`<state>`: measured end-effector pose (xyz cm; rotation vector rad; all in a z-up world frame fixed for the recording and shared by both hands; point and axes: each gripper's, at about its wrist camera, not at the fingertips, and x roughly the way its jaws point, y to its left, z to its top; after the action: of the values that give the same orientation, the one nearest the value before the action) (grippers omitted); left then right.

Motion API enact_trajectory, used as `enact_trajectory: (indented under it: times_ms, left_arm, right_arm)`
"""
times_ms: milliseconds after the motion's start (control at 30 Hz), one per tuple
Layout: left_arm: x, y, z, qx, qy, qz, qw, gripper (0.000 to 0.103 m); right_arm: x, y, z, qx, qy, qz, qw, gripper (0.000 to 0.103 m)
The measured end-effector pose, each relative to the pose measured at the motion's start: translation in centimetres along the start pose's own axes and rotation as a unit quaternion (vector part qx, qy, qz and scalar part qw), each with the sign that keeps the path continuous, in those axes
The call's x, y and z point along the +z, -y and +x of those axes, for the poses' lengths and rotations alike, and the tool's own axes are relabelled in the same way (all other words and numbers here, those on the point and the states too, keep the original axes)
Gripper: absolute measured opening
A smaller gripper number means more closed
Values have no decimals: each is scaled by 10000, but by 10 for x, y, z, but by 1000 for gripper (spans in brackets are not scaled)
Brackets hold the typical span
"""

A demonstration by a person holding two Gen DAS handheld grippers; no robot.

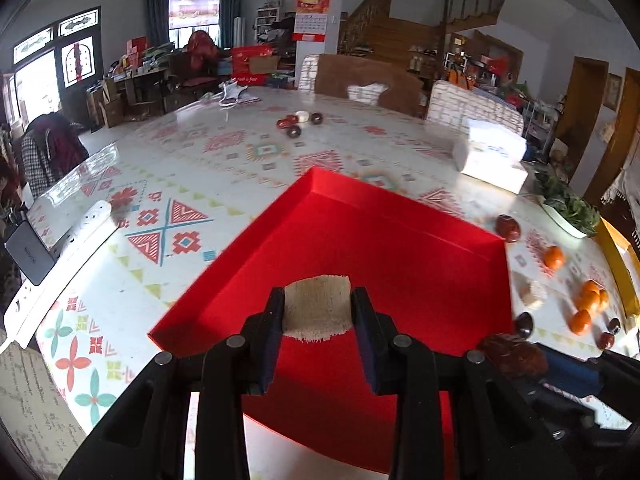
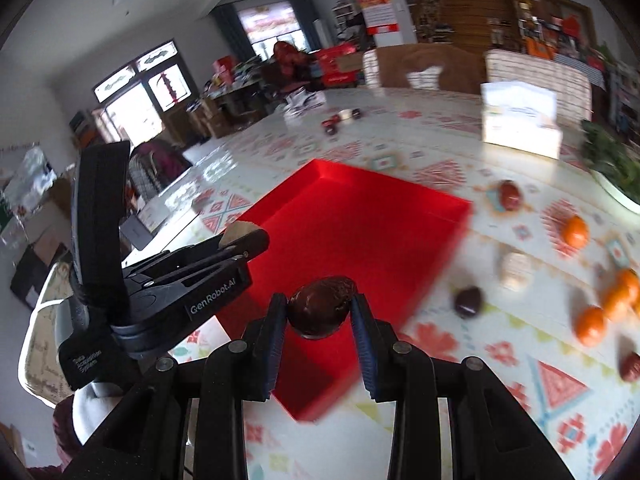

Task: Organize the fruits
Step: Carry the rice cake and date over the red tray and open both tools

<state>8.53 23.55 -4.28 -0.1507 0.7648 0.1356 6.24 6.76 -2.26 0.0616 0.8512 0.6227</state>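
Now your left tool [image 1: 318, 312] is gripping a pale, rough-skinned fruit chunk [image 1: 317, 309] above the red tray [image 1: 400, 240]; your right tool [image 2: 319, 312] is clamping a dark wrinkled date [image 2: 322, 306] over the tray's near edge. Tray is sitting empty on the worktop [image 1: 224, 152].

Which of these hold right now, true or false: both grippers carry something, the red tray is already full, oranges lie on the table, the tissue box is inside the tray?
1. Both grippers carry something. True: the left gripper clamps a beige piece, the right gripper a dark brown fruit.
2. The red tray is full. False: it looks empty.
3. Oranges lie on the table. True.
4. The tissue box is inside the tray. False: it stands on the table beyond it.
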Motion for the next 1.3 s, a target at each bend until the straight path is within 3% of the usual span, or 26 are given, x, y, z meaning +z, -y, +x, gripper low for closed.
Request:
enact_trajectory:
  times_ms: [300,433,700,1000,1167,1300]
  left_arm:
    - [1,-11,16,-49,-58,-86,9999,33]
    - [2,-14,15,-56,-9,-130,9999,45]
    - [5,-14,0,-104,111,-290,9995,58]
    - [5,-4,-41,-392,437,-454,9972,67]
    - [4,23,-56,-593,558,-217,9964,70]
    - [-2,57,-64,-856,641,107,9942,76]
  right_arm:
    - [-3,-6,48,-114,-372,-54,9992,36]
    - [-5,-8,53,-141,-422,-125,9989,37]
    - [-8,-16,44,-215,-291,-378,9986,37]
    - [-21,23,-19,-351,167,109,9992,37]
    - [-46,77,-75,-817,471,630,9935,41]
    - [-70,130,-125,-1337,719,1144,9818,41]
